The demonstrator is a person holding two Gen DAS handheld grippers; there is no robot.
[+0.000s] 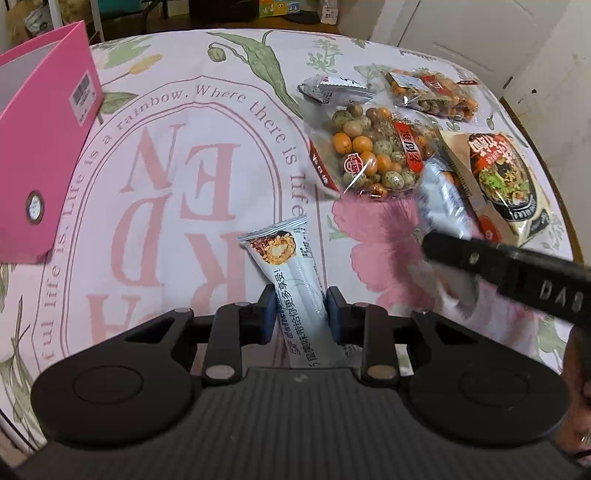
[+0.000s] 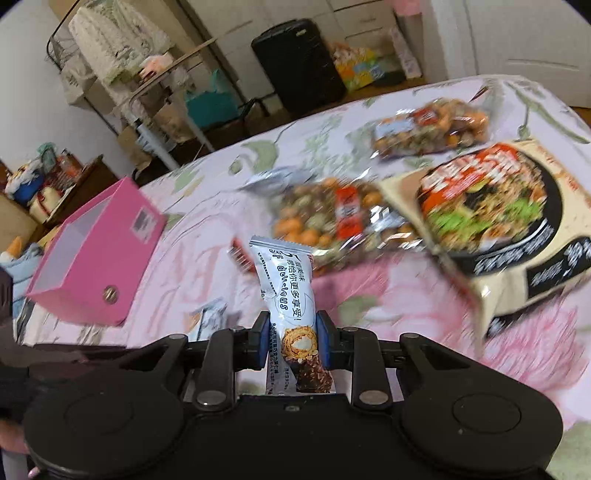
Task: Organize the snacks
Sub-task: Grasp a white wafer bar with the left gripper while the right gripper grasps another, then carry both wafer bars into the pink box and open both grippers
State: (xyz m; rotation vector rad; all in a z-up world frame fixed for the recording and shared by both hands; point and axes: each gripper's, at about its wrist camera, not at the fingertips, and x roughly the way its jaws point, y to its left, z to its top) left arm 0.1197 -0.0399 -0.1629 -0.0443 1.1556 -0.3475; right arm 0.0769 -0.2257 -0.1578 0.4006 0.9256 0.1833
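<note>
Both grippers are loaded, so the sorting looks midway. The left gripper is clamped on a chocolate wafer bar low over the bench; the right gripper pinches a second wafer bar, held upright in the air. Next, each bar probably goes into the open pink box at the left, needing a clean drop over its wall. Two bags of coated peanuts and a noodle packet wait on the floral tablecloth. Beyond stand a clothes rack and a black suitcase.

This is a lived-in home room. A floral tablecloth covers the table, while a clothes rack, a black suitcase and white doors stand behind.
</note>
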